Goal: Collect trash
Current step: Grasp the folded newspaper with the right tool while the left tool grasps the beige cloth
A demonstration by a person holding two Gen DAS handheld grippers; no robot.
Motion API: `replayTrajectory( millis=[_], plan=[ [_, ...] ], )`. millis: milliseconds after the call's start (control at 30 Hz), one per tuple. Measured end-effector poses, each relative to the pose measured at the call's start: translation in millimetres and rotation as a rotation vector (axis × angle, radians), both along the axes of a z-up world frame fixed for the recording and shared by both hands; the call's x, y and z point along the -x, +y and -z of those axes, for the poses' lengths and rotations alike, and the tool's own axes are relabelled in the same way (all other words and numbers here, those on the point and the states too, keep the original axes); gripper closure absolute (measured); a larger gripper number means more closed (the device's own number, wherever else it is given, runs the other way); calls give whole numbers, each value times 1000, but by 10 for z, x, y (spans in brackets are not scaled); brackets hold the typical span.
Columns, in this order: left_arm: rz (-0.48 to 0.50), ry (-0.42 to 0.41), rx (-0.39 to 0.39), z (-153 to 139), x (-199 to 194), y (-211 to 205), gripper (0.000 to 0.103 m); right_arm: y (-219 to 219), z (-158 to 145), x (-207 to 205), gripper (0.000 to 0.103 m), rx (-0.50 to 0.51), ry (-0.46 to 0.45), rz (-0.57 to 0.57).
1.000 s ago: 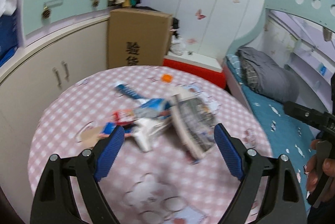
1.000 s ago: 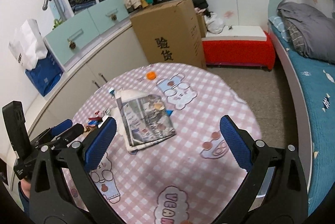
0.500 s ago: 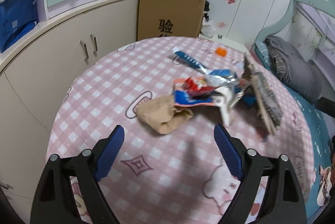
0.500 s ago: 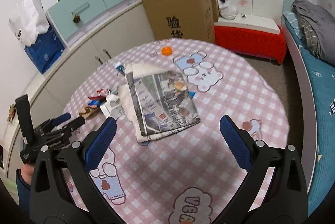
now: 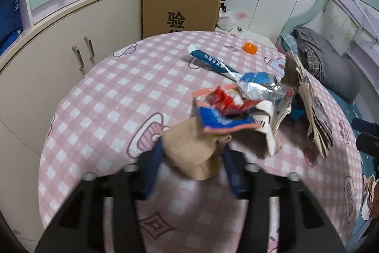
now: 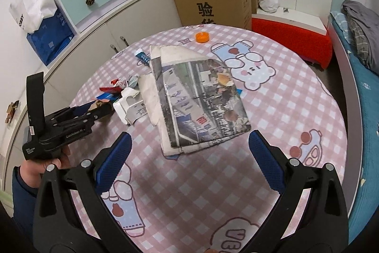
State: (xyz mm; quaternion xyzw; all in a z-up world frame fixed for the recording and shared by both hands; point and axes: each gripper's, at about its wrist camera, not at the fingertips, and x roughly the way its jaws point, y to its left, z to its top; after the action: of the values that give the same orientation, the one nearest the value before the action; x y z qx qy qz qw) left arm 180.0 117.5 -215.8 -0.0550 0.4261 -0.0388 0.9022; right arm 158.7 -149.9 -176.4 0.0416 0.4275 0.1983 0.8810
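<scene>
Trash pile (image 5: 239, 106) at 2 o'clock on table (image 5: 113, 96) | left gripper (image 5: 193, 166) jaws closing around tan paper wad (image 5: 193, 153), contact blurred, grip unconfirmed | right gripper (image 6: 189, 158) jaws spread wide, empty, newspaper (image 6: 199, 99) ahead at 12 o'clock | risk: soft wad may slip out; red-blue wrapper (image 5: 222, 111) overlapping it may drag along

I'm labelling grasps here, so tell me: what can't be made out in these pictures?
- Left wrist view: left tongs motion-blurred while closing; whether the pads press the brown wad between them can't be told.
- Right wrist view: newspaper hides whatever lies beneath it.
- Right wrist view: wrappers too small to tell apart.
</scene>
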Motion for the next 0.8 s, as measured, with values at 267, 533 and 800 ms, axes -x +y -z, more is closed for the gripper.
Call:
replayTrajectory(
  millis=[267,533,800],
  plan=[
    [-11,-8,37,-5,220,73,71,175,68,-23,6,33,3,-26],
    [-45,-27,79,-53,473,74,71,248,244,-119,6,116,2,-6],
    [-72,-53,109,-149,614,6,71,661,409,-234,6,352,-138,-14]
  ],
)
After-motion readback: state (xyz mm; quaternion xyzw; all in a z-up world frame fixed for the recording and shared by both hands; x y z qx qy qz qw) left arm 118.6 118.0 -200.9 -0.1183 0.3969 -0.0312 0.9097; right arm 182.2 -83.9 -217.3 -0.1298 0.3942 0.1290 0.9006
